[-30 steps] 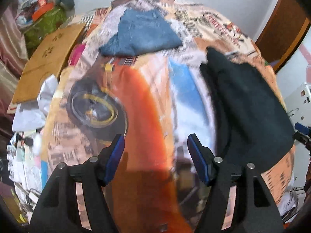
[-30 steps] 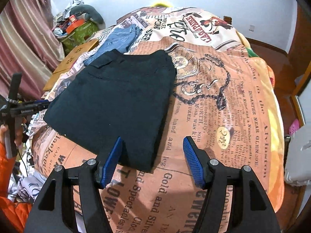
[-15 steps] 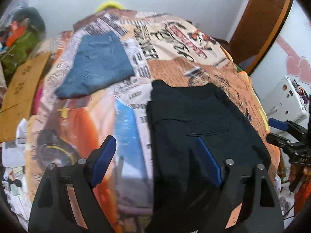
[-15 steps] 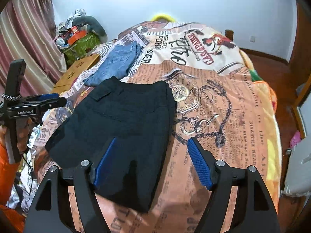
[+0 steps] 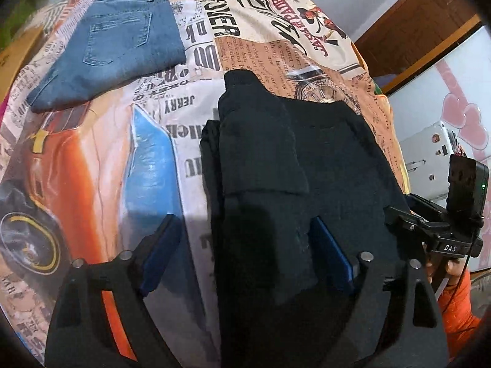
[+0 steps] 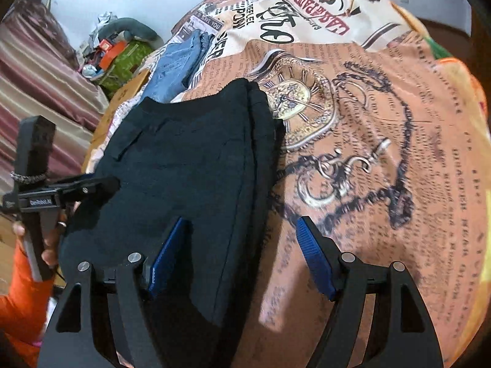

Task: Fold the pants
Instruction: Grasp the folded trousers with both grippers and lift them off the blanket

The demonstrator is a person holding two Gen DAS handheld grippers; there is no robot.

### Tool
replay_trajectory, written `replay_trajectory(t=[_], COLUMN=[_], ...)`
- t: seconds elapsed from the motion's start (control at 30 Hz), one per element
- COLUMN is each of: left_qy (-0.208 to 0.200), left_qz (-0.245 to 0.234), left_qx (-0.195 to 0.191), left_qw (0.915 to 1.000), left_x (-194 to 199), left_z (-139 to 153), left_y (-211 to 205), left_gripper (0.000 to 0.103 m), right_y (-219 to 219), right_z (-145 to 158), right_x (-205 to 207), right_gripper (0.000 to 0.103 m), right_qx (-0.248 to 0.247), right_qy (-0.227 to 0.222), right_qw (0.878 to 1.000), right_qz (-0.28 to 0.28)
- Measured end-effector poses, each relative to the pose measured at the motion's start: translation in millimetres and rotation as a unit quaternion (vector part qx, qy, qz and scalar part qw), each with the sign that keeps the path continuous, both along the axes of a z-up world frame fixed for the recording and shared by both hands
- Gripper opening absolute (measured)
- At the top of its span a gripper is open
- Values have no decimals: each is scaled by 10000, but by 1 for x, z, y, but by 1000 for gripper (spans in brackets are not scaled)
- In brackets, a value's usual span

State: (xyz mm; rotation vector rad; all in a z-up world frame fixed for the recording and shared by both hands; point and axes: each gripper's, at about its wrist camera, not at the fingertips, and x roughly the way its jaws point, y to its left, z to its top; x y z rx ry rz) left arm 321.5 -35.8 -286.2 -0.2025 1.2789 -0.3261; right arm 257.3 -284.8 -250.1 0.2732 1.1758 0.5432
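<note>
Nearer now: pants [image 5: 307, 165] between left claw [image 5: 245, 257]

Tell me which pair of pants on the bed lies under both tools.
The black pants, lying half folded at the near edge of the bed. The blue jeans lie folded farther back on the printed bedspread, away from both tools.

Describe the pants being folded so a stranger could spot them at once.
On the bed's newspaper-print bedspread, two garments lie. The black pants sit nearest both grippers, partly folded. The other pair, blue jeans, lies farther back; only the black ones are plain dark fabric.
</note>
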Motion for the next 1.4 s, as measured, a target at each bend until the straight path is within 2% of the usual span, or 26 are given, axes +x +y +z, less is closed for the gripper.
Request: replay_trajectory(t=[0.33, 0.43, 0.57, 0.63, 0.7, 0.73, 0.8, 0.9, 1.07, 1.4], left_qy=[118, 108, 42, -94, -208, -266, -376, -562, -869, -1653], left_qz=[-351, -473, -664, -722, -782, -795, -811, -866, -920, -483], left_qx=[-313, -215, -9, 55, 146, 187, 240, 370, 650, 601], left_qw=[9988, 9986, 9978, 9973, 9966, 9963, 9957, 9940, 9898, 9832], left_x=[27, 33, 33, 30, 27, 25, 23, 18, 10, 6], left_z=[-7, -6, -1, 4, 9, 11, 17, 26, 48, 112], left_y=[-13, -21, -29, -31, -33, -34, -35, -39, -45, -21], left_gripper=[89, 84, 72, 68, 60, 57, 44, 37, 32, 32], right_y=[11, 18, 28, 27, 25, 23, 22, 22, 28, 49], right_z=[-2, -2, 2, 4, 8, 9, 13, 21, 42, 100], right_x=[20, 25, 25, 27, 25, 23, 21, 19, 16, 21], right_gripper=[74, 71, 61, 51, 33, 30, 24, 21, 19, 18], right_qx=[310, 298, 83, 18, -101, -149, -162, -199, -282, -299], right_qy=[189, 235, 161, 99, -82, -165, -261, -390, -701, -1484], right_qw=[9990, 9984, 9982, 9985, 9988, 9987, 9985, 9981, 9958, 9864], right_qz=[259, 417, 580, 543, 474, 467, 445, 428, 514, 641])
